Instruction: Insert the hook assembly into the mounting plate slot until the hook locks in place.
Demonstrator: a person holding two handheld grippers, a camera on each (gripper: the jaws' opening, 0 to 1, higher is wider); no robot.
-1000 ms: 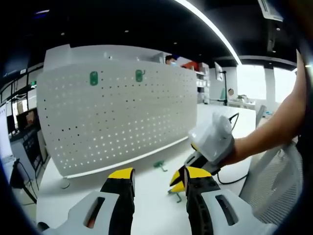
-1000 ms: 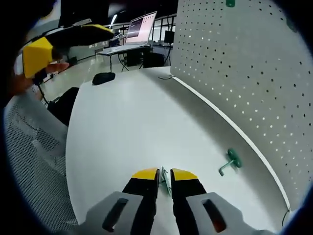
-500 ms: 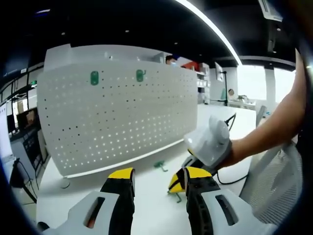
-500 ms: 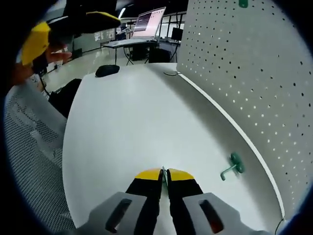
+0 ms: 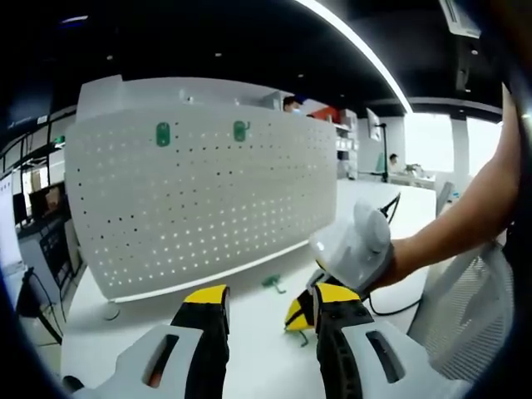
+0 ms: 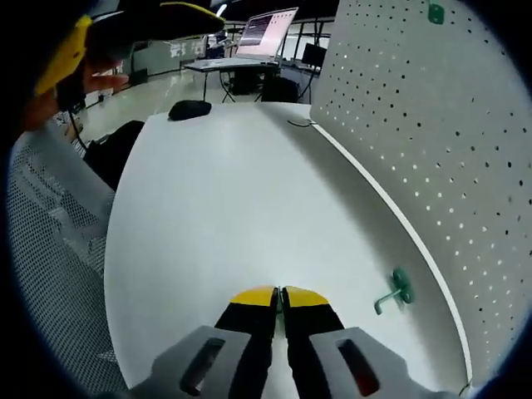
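In the right gripper view the right tongs [image 6: 280, 293] hide all but a green sliver between closed jaws; in the left gripper view the left tongs [image 5: 270, 301] partly cover the green hook [image 5: 301, 337].

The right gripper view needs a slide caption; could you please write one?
Right tongs shut over the white table, a green hook lying beside the pegboard.

Left hand-held gripper [image 5: 270, 306] jaws apart, right hand-held gripper [image 6: 280, 296] jaws closed
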